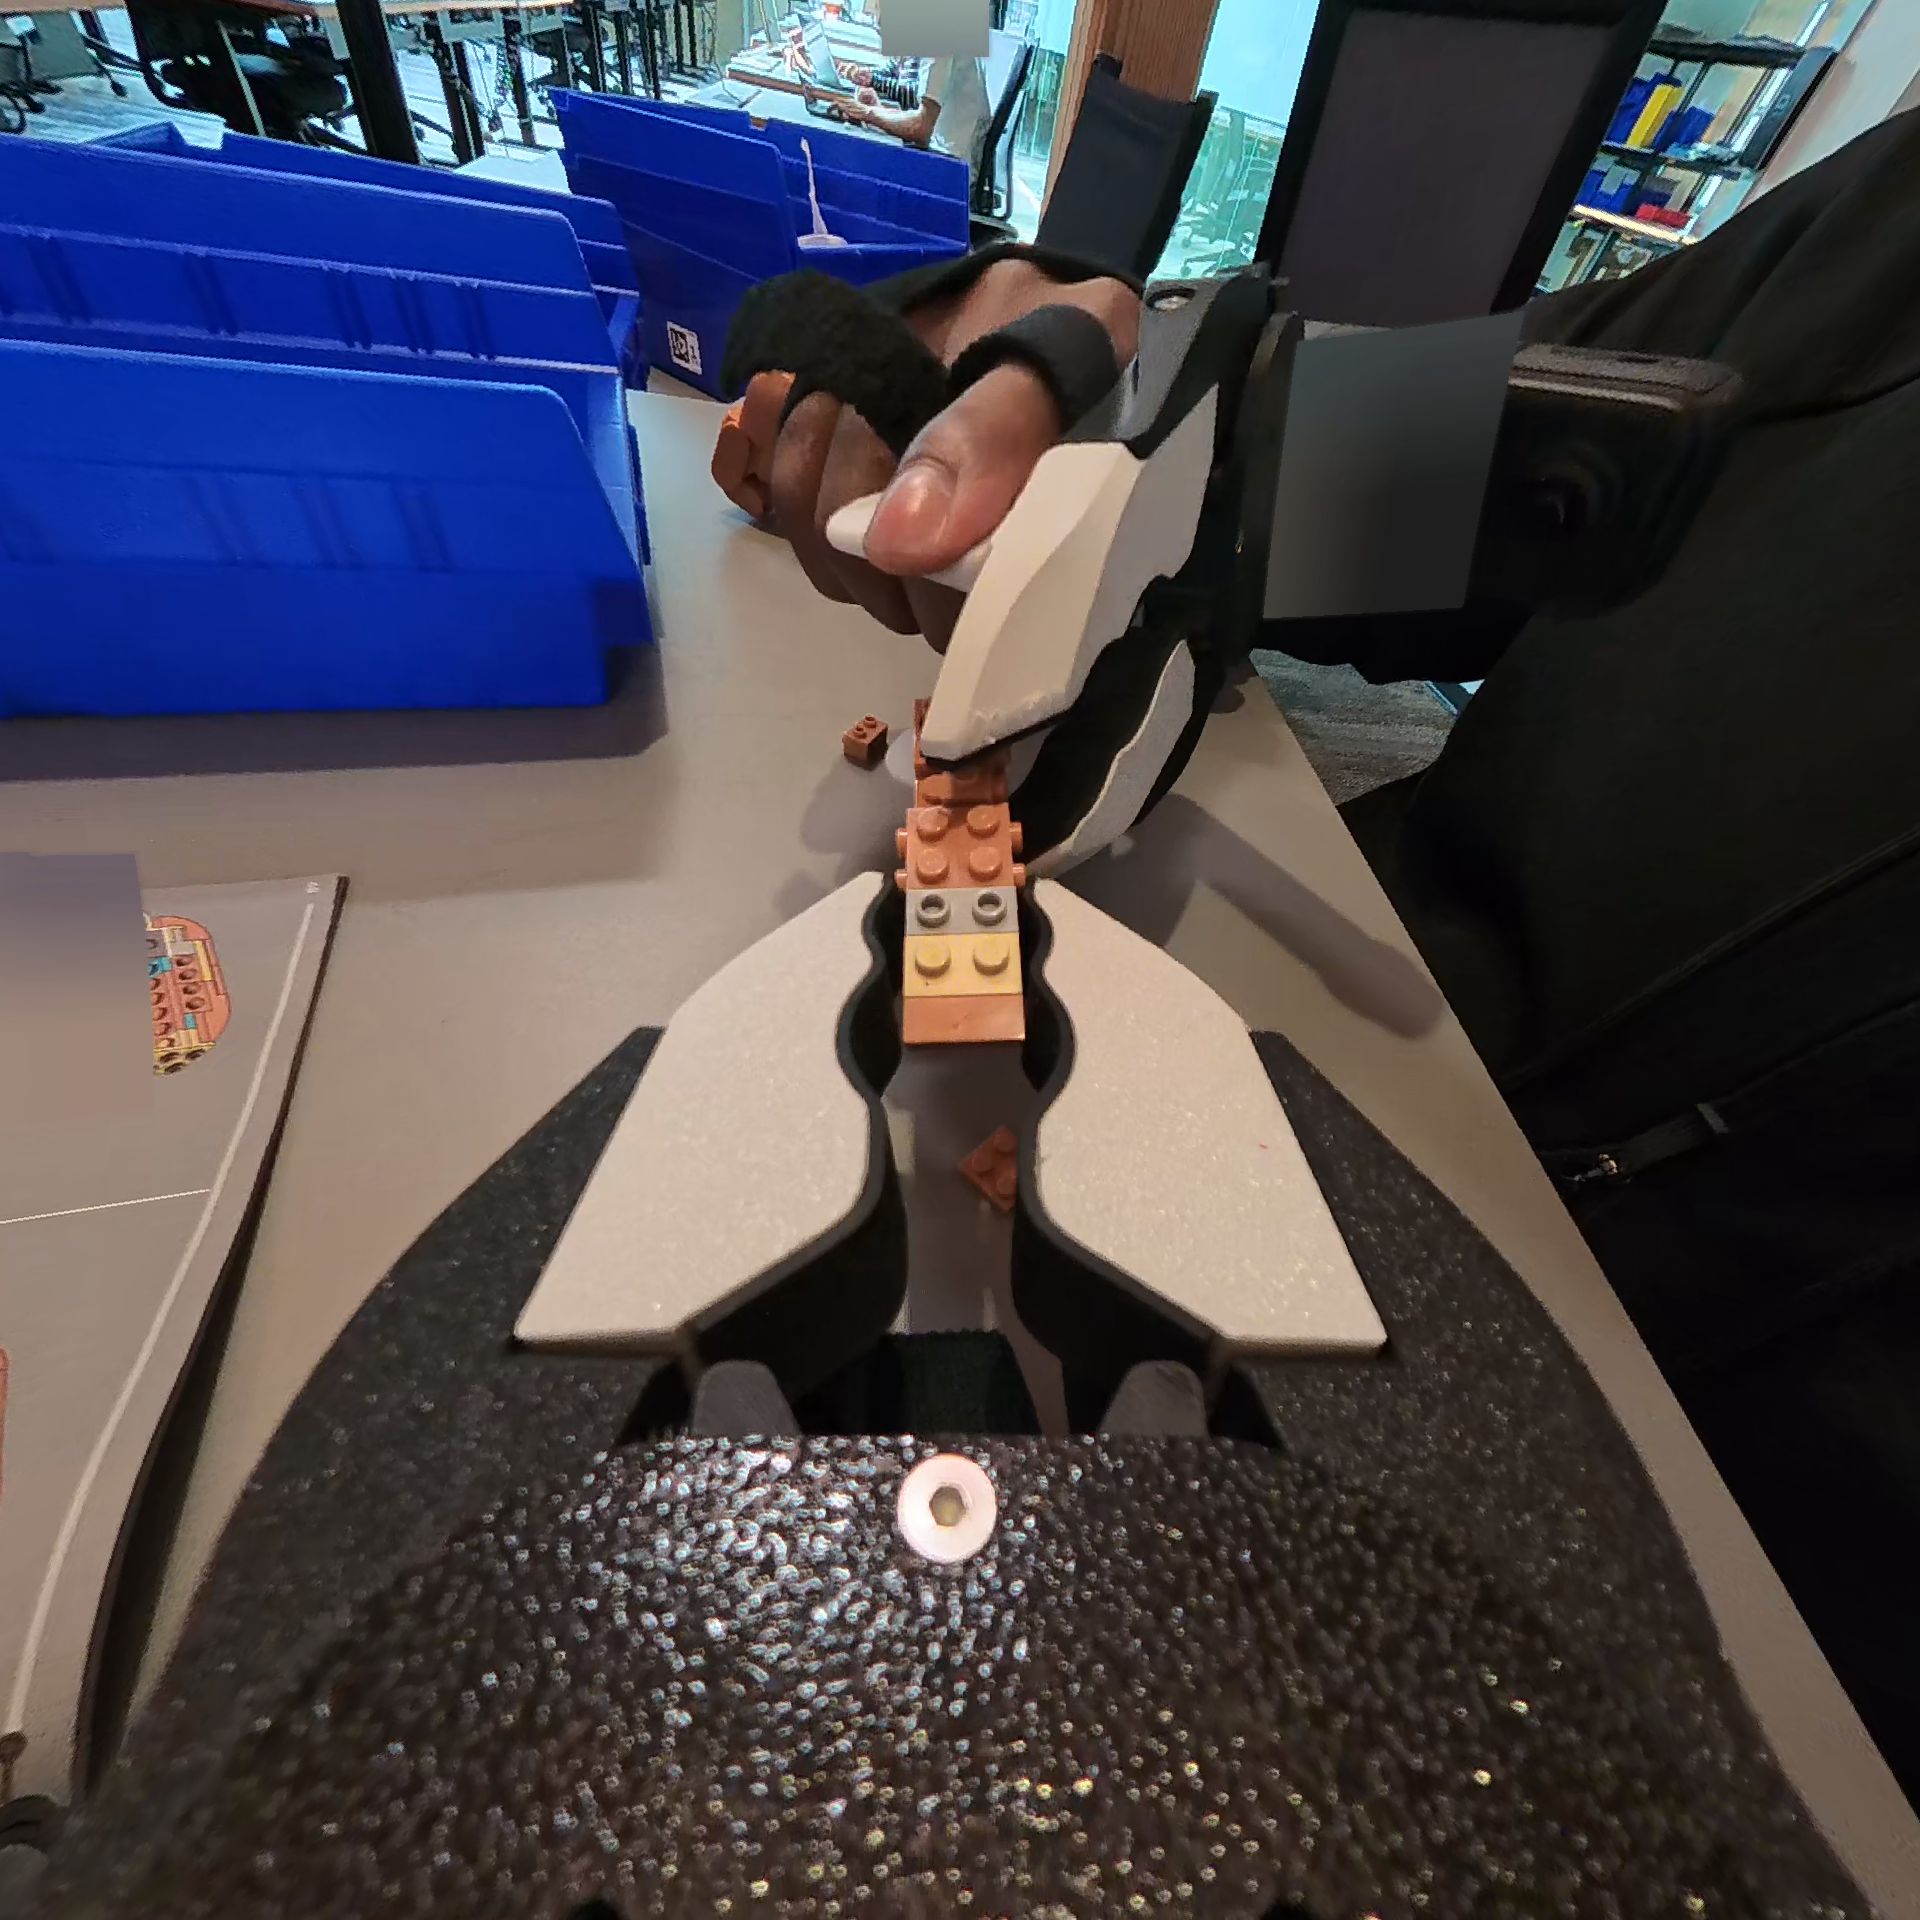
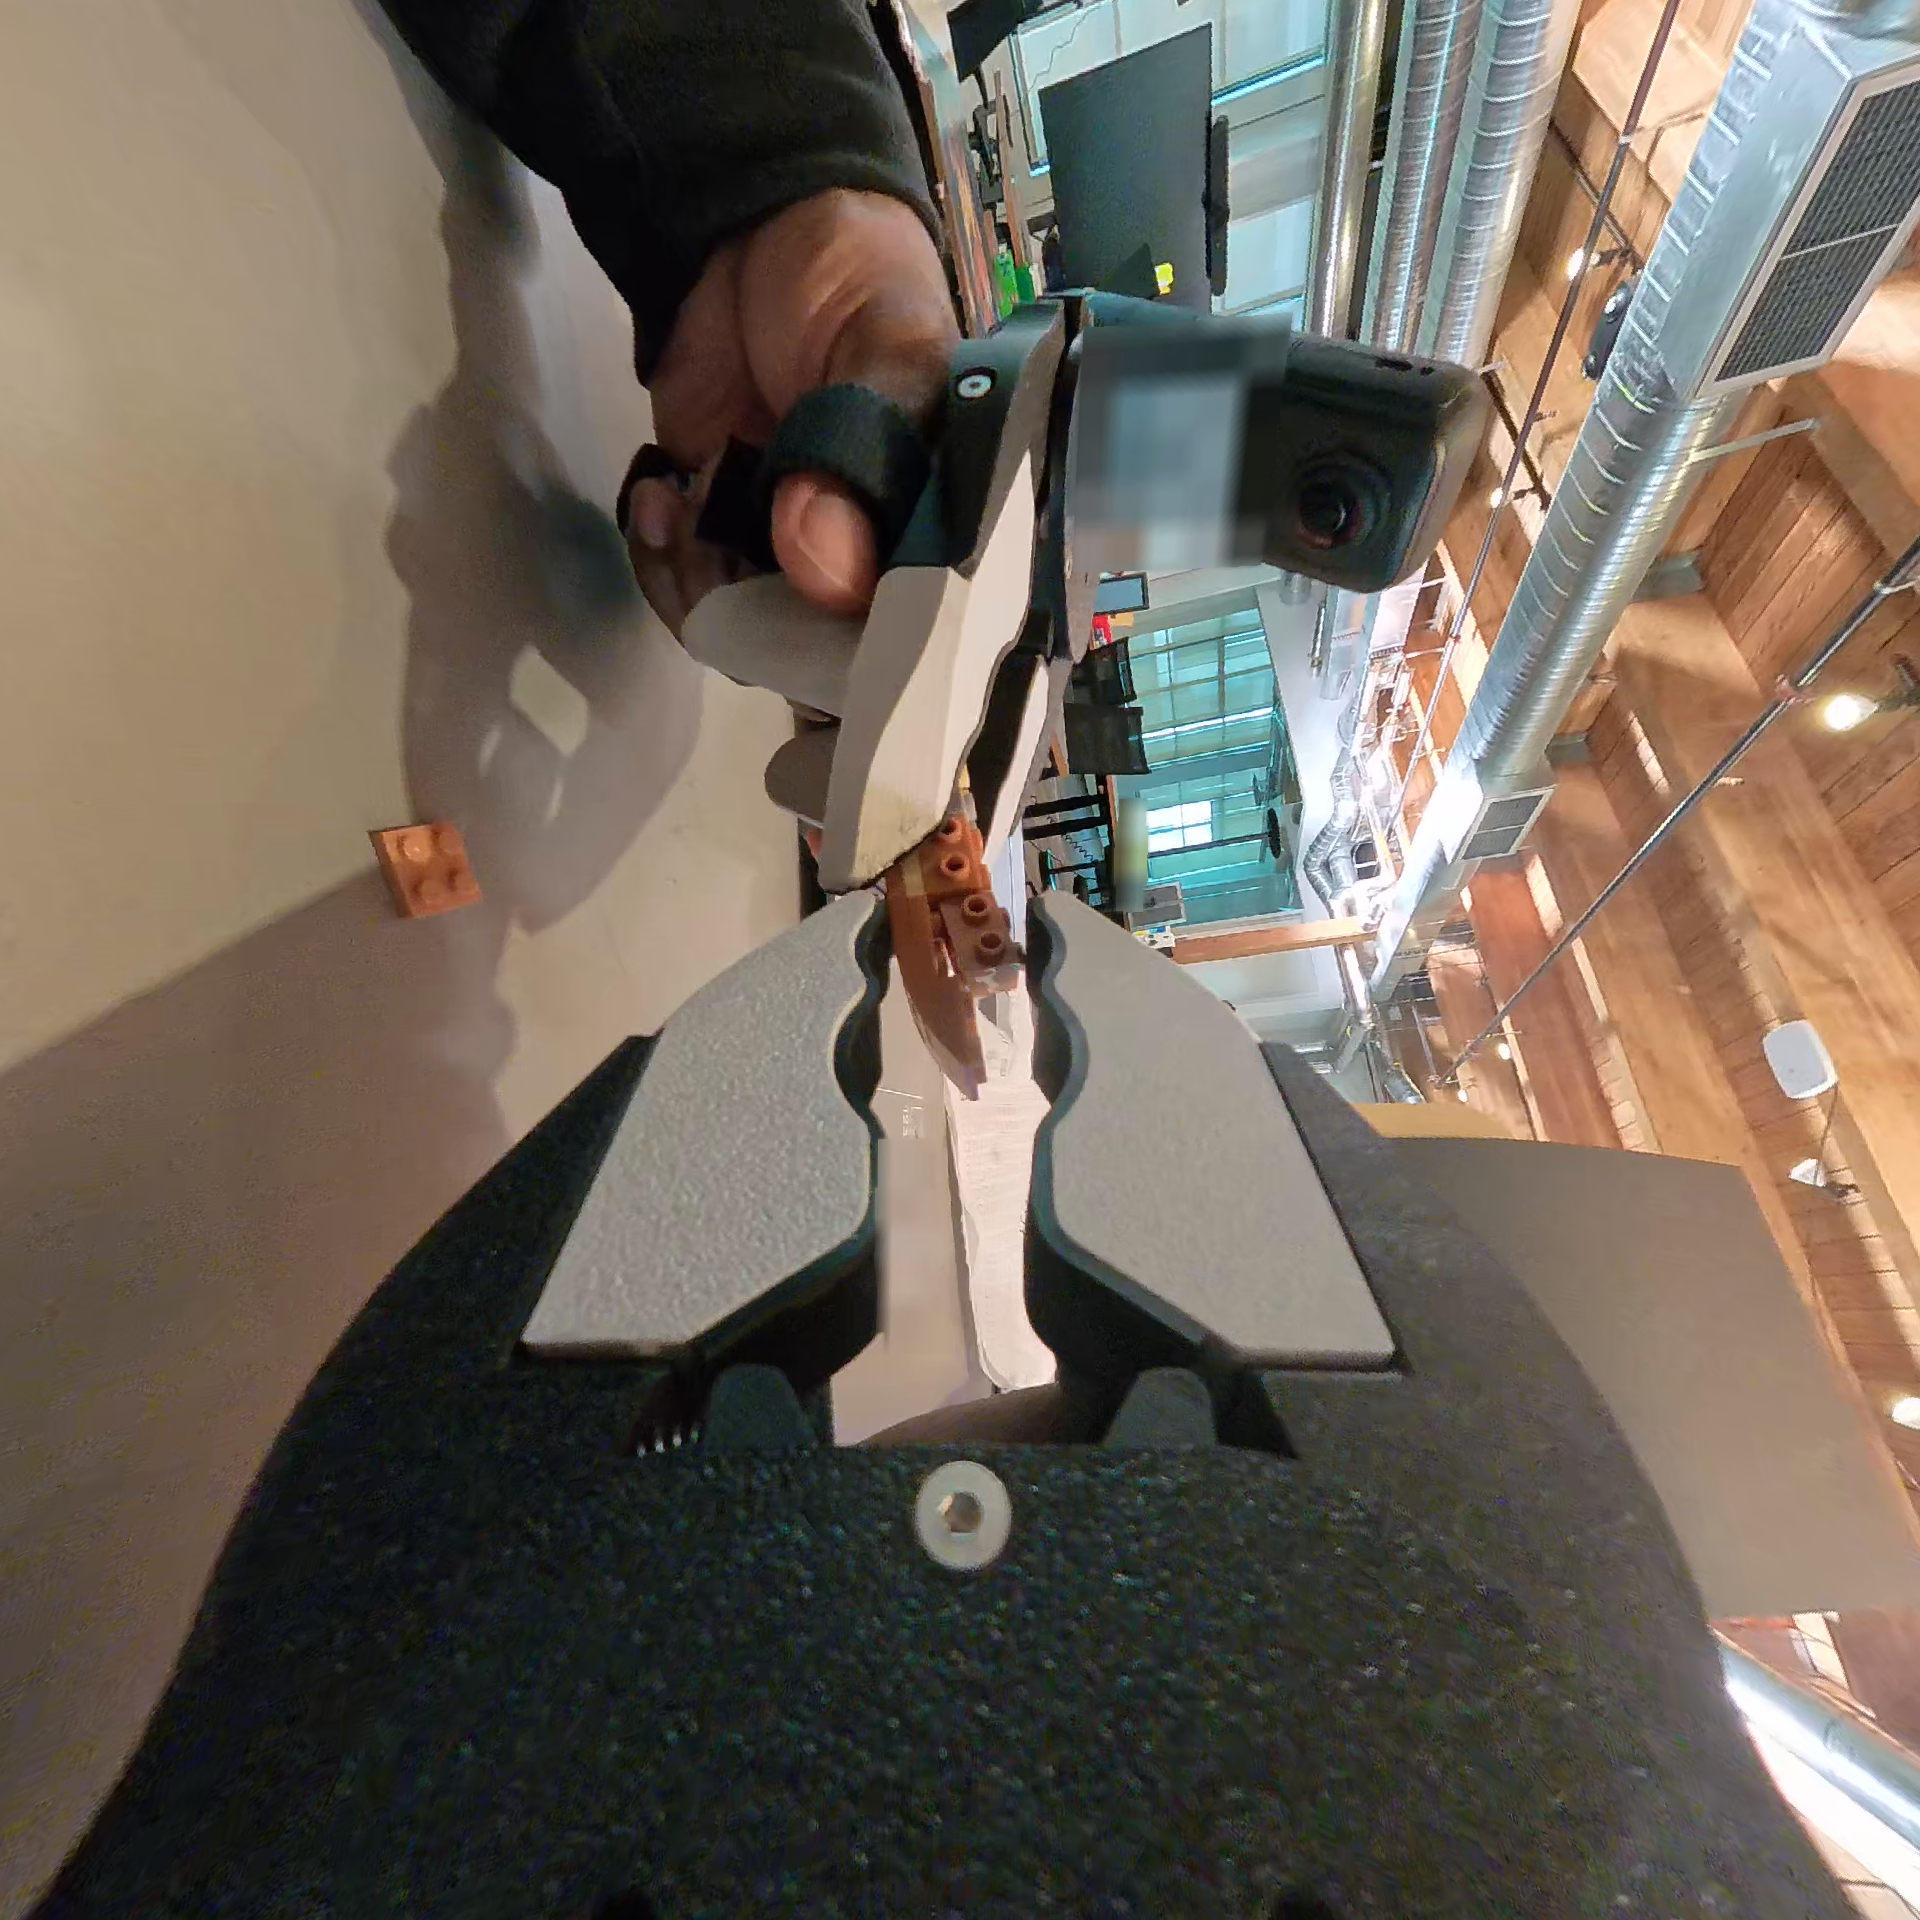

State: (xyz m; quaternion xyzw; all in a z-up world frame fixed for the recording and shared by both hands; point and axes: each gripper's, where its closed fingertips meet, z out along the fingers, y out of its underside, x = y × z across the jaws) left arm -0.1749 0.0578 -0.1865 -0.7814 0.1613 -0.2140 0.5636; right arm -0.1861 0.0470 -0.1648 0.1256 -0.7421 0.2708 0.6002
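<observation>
I'm working over a grey table (image 1: 520,831), with blue bins (image 1: 312,468) far off to the left of my left gripper (image 1: 958,914) and a printed booklet (image 1: 156,1091) lying just to its left. The left gripper is clamped on a brick strip (image 1: 961,925), both pads pressing the sides of its near end at the grey and yellow studded bricks, held clear above the table. The right gripper (image 2: 956,940) comes in from the far end, turned on its side; its fingers (image 1: 987,665) straddle the strip's other end above and below, left pad against the curved brown underside, right pad at the studded brown piece, so I read it as clamped there too, though that contact is tight to judge. The strip's long axis runs straight away from the left gripper toward the right one, studs up. I judge it light, rigid and hard plastic, slippery on smooth faces, and prone to popping apart at the joints if bent; best held on flat side walls near the ends. A loose brown plate (image 2: 426,868) lies on the table under the left gripper, and a small brown brick (image 1: 864,740) sits just left of the right one.
</observation>
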